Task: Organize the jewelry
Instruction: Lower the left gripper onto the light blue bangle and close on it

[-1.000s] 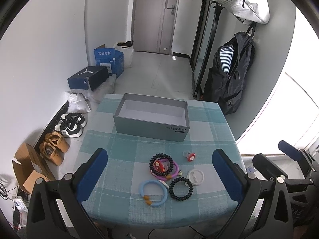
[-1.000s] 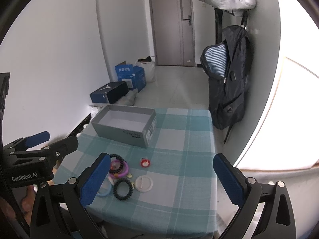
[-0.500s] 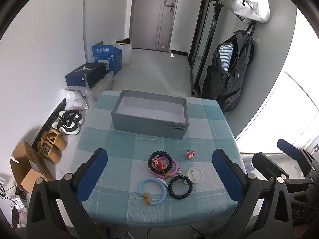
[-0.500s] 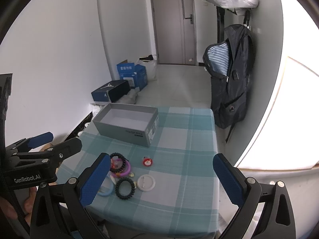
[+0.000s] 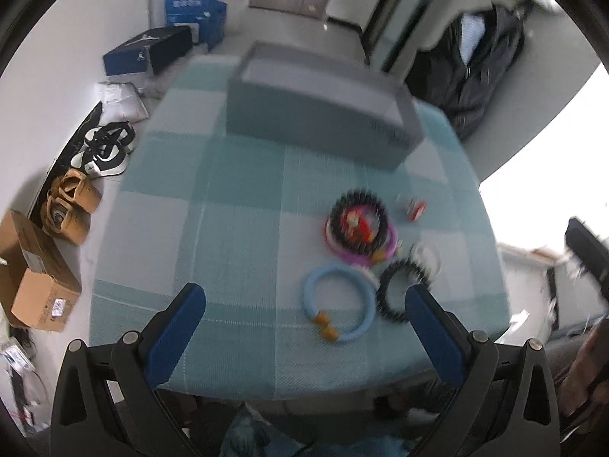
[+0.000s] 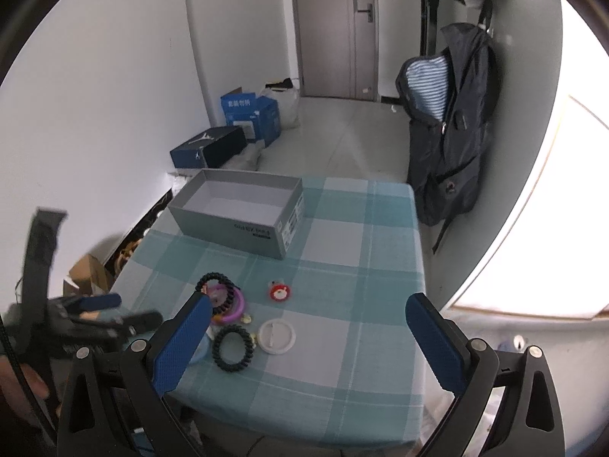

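Note:
An open grey box (image 5: 323, 114) (image 6: 236, 213) stands at the far side of a table with a teal checked cloth (image 5: 236, 228) (image 6: 357, 251). Near the front lie a light blue bangle (image 5: 337, 301), a black beaded bracelet (image 5: 399, 289) (image 6: 233, 347), a pink ring under a dark beaded bracelet with a red charm (image 5: 357, 224) (image 6: 220, 297), a white ring (image 6: 276, 336) and a small red charm (image 5: 415, 207) (image 6: 280, 292). My left gripper (image 5: 304, 320) is open, low over the front edge beside the blue bangle. My right gripper (image 6: 306, 327) is open above the white ring.
Shoe boxes (image 6: 213, 148), shoes (image 5: 102, 148) and cardboard boxes (image 5: 34, 278) lie on the floor to the left. A dark backpack (image 6: 453, 114) hangs at the right wall. The left gripper shows at the left of the right wrist view (image 6: 95, 316).
My left gripper has dropped and moved forward toward the jewelry; its view is blurred by motion. My right gripper has barely moved. Nothing has been picked up.

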